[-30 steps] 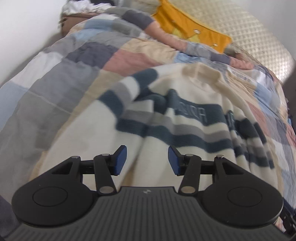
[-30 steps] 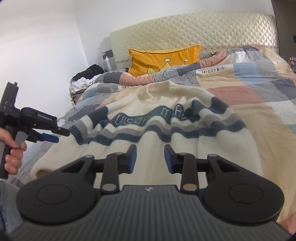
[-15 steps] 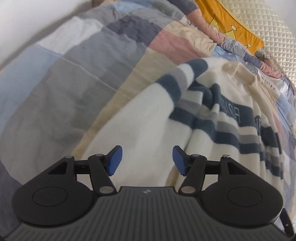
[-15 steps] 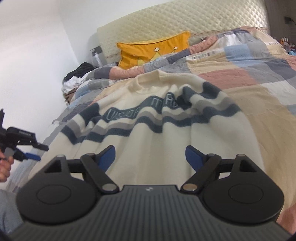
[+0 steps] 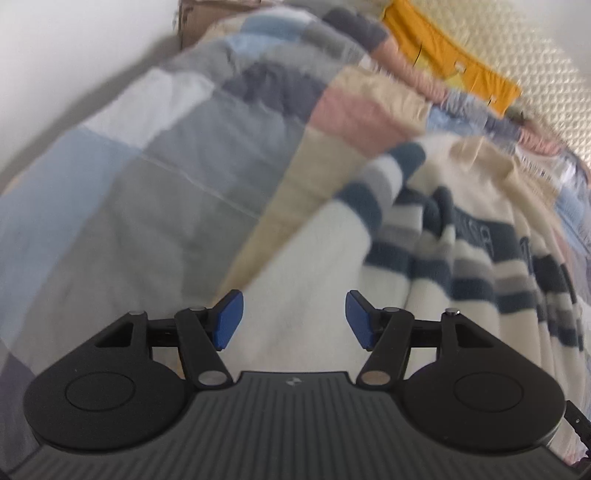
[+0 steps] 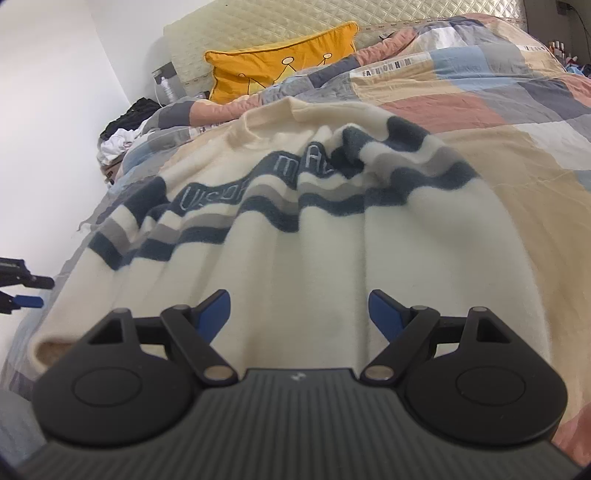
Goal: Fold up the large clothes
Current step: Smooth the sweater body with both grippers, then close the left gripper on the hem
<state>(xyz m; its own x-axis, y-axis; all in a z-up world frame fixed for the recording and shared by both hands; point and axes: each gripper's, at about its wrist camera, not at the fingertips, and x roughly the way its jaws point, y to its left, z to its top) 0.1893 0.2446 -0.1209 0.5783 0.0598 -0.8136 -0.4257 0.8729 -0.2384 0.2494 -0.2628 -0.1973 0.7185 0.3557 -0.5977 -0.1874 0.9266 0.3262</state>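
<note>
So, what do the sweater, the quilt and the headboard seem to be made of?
Sweater: probably a fleecy or brushed knit, matte; its surface is fuzzy and it folds in thick, soft ridges.
Quilt: likely thin woven cotton, matte; it shows flat printed blocks and fine creases.
Headboard: padded, perhaps satin or faux leather; it has diamond stitching and a slight sheen.

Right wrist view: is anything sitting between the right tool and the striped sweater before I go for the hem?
Nothing visible is in the way. The right tool is open just above the cream lower part of the sweater, which lies spread on the patchwork quilt. The yellow pillow lies far beyond it.
</note>
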